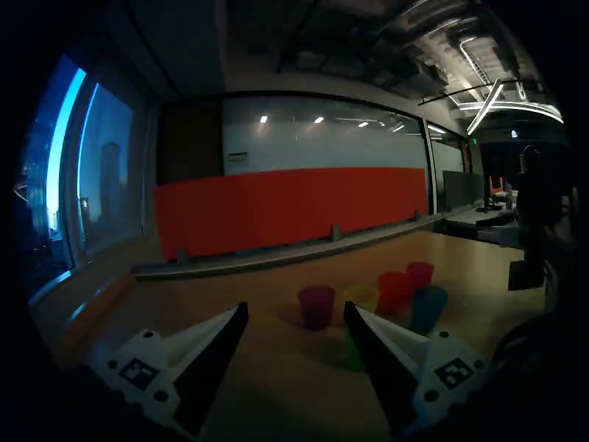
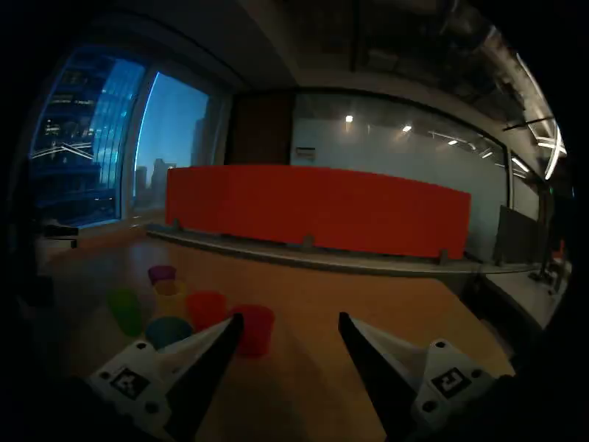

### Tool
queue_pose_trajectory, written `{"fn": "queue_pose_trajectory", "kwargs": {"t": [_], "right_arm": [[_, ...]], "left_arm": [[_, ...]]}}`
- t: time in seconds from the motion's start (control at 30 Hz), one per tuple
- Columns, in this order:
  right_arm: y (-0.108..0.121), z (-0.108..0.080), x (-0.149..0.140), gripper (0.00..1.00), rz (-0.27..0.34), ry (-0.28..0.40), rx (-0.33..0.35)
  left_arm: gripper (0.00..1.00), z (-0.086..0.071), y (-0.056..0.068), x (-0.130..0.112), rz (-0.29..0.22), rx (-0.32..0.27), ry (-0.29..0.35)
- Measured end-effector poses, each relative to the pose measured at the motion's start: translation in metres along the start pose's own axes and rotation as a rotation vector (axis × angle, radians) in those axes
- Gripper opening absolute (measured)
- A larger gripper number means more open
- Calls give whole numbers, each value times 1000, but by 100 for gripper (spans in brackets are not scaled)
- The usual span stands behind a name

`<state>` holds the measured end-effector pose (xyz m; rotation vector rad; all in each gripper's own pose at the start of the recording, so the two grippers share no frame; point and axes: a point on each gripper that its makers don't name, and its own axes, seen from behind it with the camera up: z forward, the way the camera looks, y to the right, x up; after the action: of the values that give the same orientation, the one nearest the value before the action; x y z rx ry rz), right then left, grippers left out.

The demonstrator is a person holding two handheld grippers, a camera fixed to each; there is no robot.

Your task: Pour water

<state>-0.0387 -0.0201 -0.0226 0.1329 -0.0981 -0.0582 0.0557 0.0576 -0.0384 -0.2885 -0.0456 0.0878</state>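
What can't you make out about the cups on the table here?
Water in any cup: both views, too dark and too low an angle to see inside.
Green cup: left gripper view, mostly hidden behind a finger of the left gripper.
Blue cup: right gripper view, lower part covered by a finger of the right gripper.

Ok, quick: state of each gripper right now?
Left gripper, white with black fingers: open, holding nothing.
Right gripper, white with black fingers: open, holding nothing.

Left gripper held level, its fingers rising from 7 and 5 o'clock, spread wide apart, gripping nothing. Right gripper posed alike, fingers parted, empty.
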Motion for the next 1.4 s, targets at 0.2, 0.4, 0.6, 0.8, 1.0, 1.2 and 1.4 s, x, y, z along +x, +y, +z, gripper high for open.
{"fn": "queue_pose_trajectory", "kwargs": {"t": [0.2, 0.4, 0.6, 0.8, 1.0, 1.2, 1.4], "right_arm": [[13, 1, 10, 100, 12, 63, -85], [15, -3, 20, 100, 34, 116, -136], [14, -9, 25, 100, 54, 147, -165], [16, -12, 22, 100, 85, 155, -181], [18, -13, 18, 100, 113, 150, -181], [22, -13, 16, 100, 111, 147, -194], [24, -14, 17, 100, 104, 143, -204]], "left_arm": [[97, -4, -8, 12, -33, 68, 54], [97, -4, -12, 17, -81, 113, 91], [97, -4, -15, 17, -105, 137, 109], [97, -2, -18, 9, -70, 163, 104], [97, 2, -25, 2, -54, 201, 107], [97, 5, -34, -3, -54, 246, 115], [97, 8, -37, -8, -54, 264, 125]]}}
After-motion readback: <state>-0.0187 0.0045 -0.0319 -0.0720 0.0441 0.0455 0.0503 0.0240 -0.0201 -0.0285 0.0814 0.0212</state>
